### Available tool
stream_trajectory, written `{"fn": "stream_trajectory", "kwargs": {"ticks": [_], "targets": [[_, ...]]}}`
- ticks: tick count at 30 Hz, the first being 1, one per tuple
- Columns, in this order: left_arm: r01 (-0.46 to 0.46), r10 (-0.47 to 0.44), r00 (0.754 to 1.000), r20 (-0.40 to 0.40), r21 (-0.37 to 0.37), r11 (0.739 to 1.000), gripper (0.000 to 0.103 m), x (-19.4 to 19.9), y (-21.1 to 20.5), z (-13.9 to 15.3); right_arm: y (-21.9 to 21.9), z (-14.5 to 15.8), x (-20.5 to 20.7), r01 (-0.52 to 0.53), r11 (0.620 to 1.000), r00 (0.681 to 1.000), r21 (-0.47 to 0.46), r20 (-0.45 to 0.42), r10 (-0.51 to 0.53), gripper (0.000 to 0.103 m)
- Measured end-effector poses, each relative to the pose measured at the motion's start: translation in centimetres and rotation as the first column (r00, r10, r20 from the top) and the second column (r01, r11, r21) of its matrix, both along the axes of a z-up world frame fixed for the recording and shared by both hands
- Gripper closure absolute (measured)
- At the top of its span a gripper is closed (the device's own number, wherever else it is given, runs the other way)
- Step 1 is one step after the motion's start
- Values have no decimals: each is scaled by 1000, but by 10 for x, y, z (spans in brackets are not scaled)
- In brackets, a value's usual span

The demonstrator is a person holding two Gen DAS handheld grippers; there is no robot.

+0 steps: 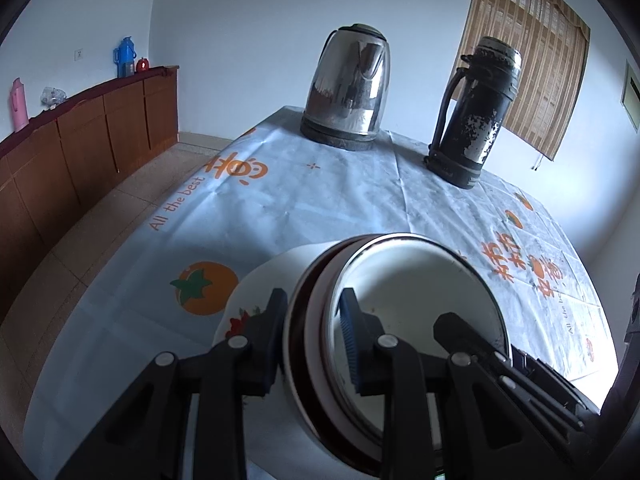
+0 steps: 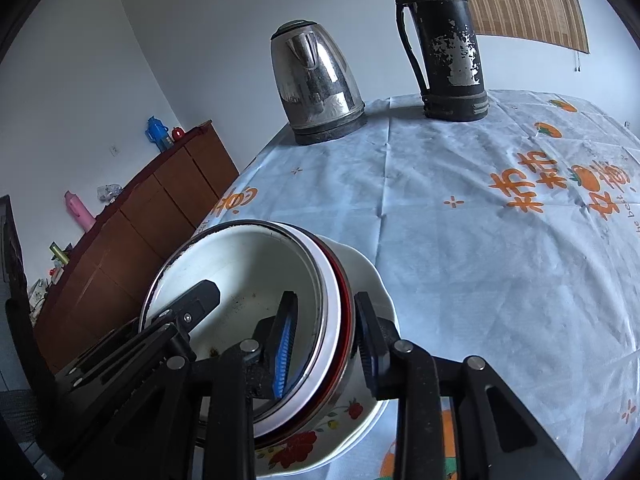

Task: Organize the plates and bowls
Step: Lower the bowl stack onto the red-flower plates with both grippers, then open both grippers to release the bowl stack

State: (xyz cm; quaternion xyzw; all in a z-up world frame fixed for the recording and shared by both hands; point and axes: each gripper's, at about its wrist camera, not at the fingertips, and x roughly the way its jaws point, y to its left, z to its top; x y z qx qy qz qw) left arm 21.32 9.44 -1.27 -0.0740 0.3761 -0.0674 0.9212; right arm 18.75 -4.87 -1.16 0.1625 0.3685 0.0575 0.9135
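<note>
I had both tools on the nested bowls: my left tool clamped their rim at nine o'clock, my right tool at three, for balance. The stack sat in the flowered plate on the desk.

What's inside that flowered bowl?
A red-rimmed bowl sits in the flowered bowl, and a white metal-rimmed bowl nests on top. The inside of the lower bowls is covered, so anything there cannot be seen.
</note>
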Motion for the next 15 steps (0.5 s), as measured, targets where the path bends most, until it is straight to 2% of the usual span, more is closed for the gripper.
{"fn": "stream_trajectory", "kwargs": {"ticks": [8,15], "targets": [[-16,15,1000,-23,-18,1000,77,2,5,-2,1,0,1,-7,999,1000,32,7,7,69],[-51,50,998,44,35,998,69,-4,7,8,4,-3,2,-15,1000,1000,11,11,14,68]]}}
